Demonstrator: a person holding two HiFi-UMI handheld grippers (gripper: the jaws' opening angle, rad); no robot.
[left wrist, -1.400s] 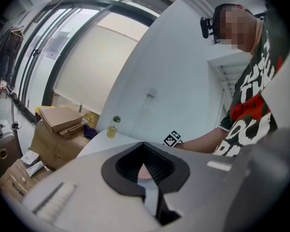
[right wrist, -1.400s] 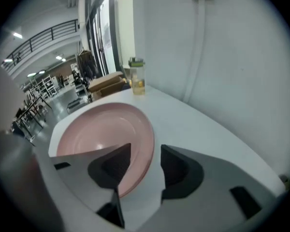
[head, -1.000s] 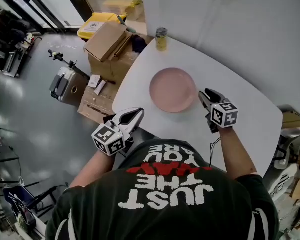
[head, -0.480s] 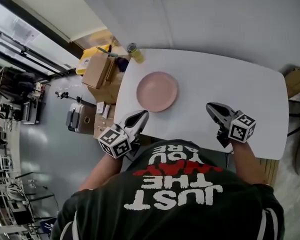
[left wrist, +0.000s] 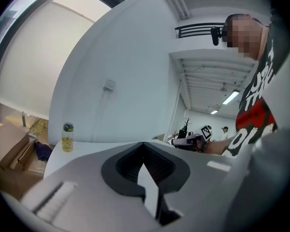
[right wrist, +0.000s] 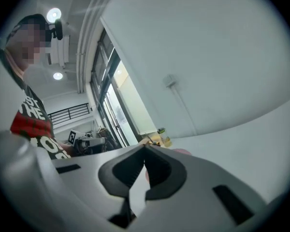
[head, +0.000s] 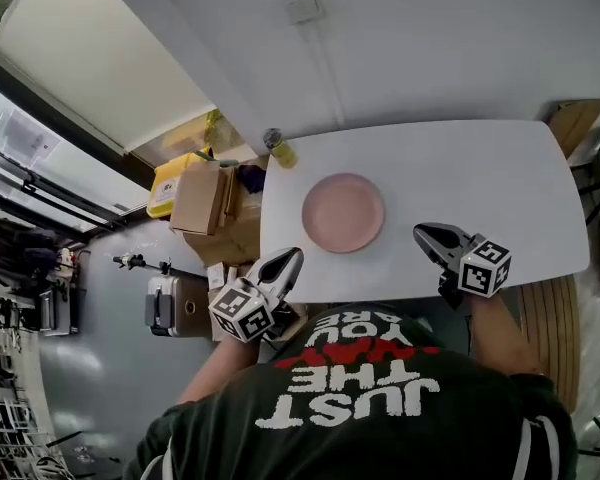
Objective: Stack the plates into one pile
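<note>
A pink plate lies on the white table, left of its middle; whether it is one plate or a pile I cannot tell. My left gripper is shut and empty, held at the table's near edge, below and left of the plate. My right gripper is shut on nothing, over the near edge to the plate's right. In the left gripper view the shut jaws point across the table, tips meeting. A sliver of pink plate shows just past the shut right gripper.
A small bottle of yellow liquid stands at the table's far left corner, also seen as the bottle in the left gripper view. Cardboard boxes and a yellow bin sit on the floor left of the table. A wall runs behind it.
The right gripper has shut and drawn back from the plate's right rim to the near edge. The head view has swung, so the whole table now shows. The left gripper stays shut.
</note>
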